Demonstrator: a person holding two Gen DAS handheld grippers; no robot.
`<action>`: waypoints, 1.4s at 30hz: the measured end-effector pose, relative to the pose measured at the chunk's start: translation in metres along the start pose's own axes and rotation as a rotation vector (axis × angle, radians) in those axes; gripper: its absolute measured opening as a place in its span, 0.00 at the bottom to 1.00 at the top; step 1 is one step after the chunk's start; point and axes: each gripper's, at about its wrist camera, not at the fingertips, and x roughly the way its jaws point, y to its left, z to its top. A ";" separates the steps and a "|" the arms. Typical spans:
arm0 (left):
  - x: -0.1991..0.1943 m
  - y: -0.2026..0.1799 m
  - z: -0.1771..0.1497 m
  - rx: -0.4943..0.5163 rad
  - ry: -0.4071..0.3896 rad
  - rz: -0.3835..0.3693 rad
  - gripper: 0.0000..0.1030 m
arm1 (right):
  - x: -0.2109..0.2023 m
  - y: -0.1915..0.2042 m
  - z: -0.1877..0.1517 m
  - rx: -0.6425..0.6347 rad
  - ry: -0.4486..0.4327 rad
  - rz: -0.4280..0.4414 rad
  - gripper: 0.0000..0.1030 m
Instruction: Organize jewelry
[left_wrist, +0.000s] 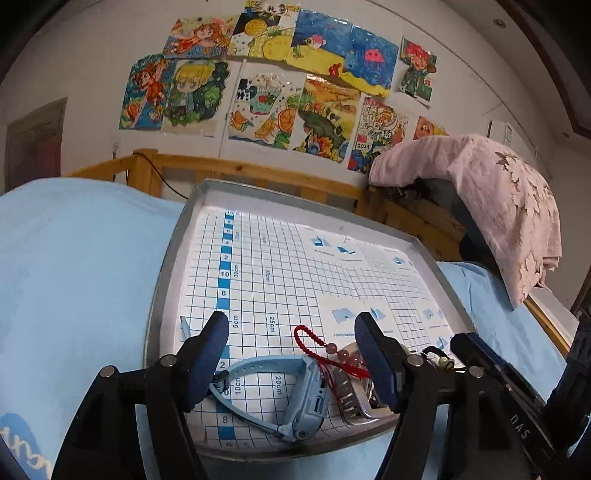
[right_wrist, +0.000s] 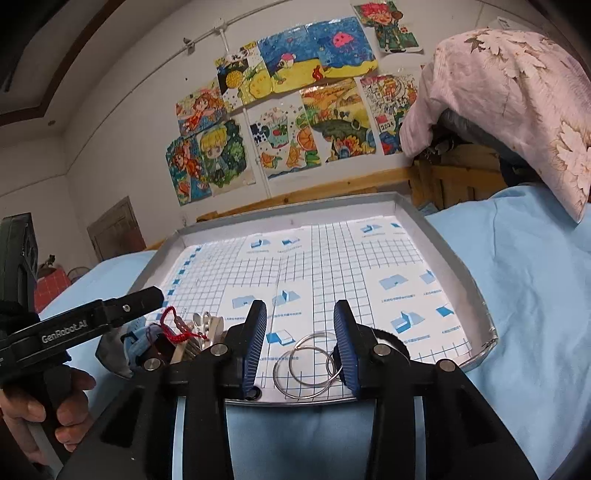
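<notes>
Kids' drawings (left_wrist: 258, 85) cover the wall behind a gridded tray (left_wrist: 162, 280) on blue bedding (left_wrist: 74, 258). Left gripper (left_wrist: 291, 358) gapes wide, holding nothing, with the watch (left_wrist: 295, 391) and red cord (left_wrist: 314, 350) between its fingers. Right gripper (right_wrist: 300, 347) is half open, also holding nothing, with the rings (right_wrist: 306, 363) between its tips.

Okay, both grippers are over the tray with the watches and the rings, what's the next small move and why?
Probably lower the right gripper and close on the silver rings. Its jaws are open with the overlapping rings lying flat on the tray right between them, near the front rim. The left gripper is open too, but the blue watch, red beaded cord and metal watch below it are piled together.
</notes>
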 end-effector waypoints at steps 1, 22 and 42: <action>-0.003 0.000 0.000 -0.003 -0.001 0.004 0.71 | -0.004 0.000 0.001 0.001 -0.016 0.000 0.33; -0.206 0.009 -0.015 0.012 -0.218 0.095 1.00 | -0.189 0.073 0.041 -0.124 -0.245 -0.014 0.99; -0.334 0.024 -0.105 0.079 -0.270 0.099 1.00 | -0.348 0.113 -0.042 -0.150 -0.294 -0.047 0.99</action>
